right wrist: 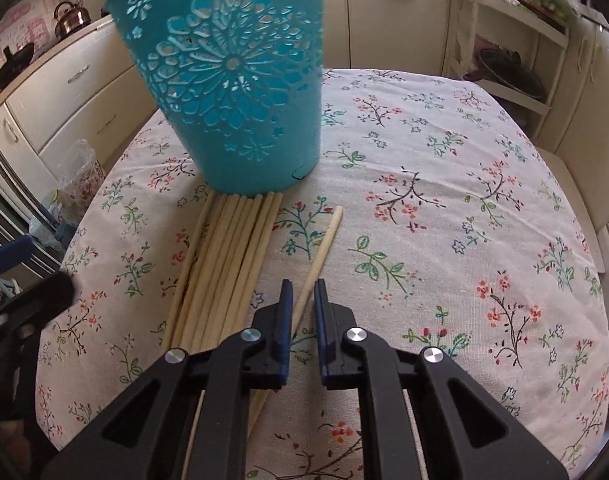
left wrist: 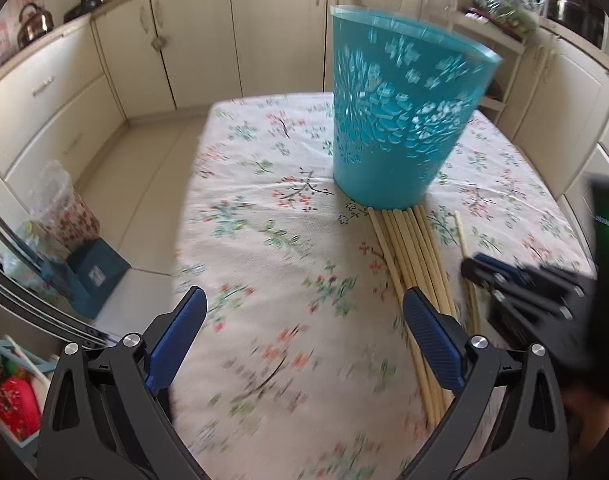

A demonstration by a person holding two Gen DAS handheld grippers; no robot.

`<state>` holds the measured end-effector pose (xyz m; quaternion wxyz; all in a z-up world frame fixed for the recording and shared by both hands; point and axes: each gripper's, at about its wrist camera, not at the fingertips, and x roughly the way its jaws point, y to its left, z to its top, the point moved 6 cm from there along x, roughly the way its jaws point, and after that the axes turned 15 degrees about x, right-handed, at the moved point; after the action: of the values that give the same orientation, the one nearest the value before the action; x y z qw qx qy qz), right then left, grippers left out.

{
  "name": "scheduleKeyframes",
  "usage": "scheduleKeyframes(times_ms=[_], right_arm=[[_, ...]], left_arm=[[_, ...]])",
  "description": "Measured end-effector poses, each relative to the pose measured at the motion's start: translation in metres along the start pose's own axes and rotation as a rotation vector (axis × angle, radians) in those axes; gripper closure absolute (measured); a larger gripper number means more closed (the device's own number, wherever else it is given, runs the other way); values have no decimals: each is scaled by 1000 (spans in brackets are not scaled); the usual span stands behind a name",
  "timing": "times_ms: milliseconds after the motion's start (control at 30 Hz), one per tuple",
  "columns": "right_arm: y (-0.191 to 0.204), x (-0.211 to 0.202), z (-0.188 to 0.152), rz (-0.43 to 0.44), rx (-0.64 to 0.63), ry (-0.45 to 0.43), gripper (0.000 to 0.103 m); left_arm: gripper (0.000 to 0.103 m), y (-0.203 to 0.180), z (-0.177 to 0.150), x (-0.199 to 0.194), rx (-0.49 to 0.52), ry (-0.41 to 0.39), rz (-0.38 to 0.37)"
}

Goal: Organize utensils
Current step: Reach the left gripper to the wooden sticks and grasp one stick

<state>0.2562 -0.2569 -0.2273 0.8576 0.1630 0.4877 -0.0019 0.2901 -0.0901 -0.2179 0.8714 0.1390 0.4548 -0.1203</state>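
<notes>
Left hand-held gripper (left wrist: 304, 320) hanging wide open above the flowered cloth (left wrist: 264, 240) of the counter (left wrist: 208, 112), nothing between its blue pads, the right pad just over the near ends of the chopstick bundle (left wrist: 408, 248). Bundle of pale wooden chopsticks lying flat on the cloth, side by side, far ends touching the base of the teal cut-out basket (left wrist: 396, 120), which stands upright toward the middle of the counter. Just right of the bundle, apart from it, a single chopstick (right wrist: 322, 248) lying at a slant, far tip pointing toward the basket but short of it. Right hand-held gripper (right wrist: 302, 300) angled down at that lone stick, jaws narrowed to a slim gap with the stick running between them; pads close against it or nearly so, actual contact hard to make out. Further right, bare flowered cloth out to the counter edge, cream cabinets (right wrist: 384, 8) behind.
</notes>
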Motion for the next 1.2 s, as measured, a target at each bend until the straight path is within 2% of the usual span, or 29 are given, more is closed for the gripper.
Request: scheduleKeyframes(times_ms=[267, 567, 633, 733, 800, 900, 1000, 1100, 1200], right_arm=[[-6, -4, -3, 58, 53, 2, 92], [-11, -2, 2, 79, 62, 7, 92], [-11, -2, 2, 80, 62, 6, 92], [-10, -1, 2, 72, 50, -1, 91], [-9, -1, 1, 69, 45, -4, 92], [-8, -1, 0, 65, 32, -6, 92], [-5, -2, -1, 63, 7, 0, 92], [-3, -3, -3, 62, -25, 20, 94], [-7, -6, -3, 34, -57, 30, 94]], left_arm=[[14, -13, 17, 45, -35, 58, 2], [23, -23, 20, 62, -16, 86, 43], [29, -23, 22, 62, -7, 74, 42], [45, -26, 27, 62, 17, 43, 18], [72, -32, 30, 60, 58, 11, -17], [93, -35, 30, 58, 104, -7, -72], [98, -30, 25, 56, 110, -9, -122], [98, -24, 18, 52, 131, -7, -171], [98, -15, 11, 47, 158, 4, -177]])
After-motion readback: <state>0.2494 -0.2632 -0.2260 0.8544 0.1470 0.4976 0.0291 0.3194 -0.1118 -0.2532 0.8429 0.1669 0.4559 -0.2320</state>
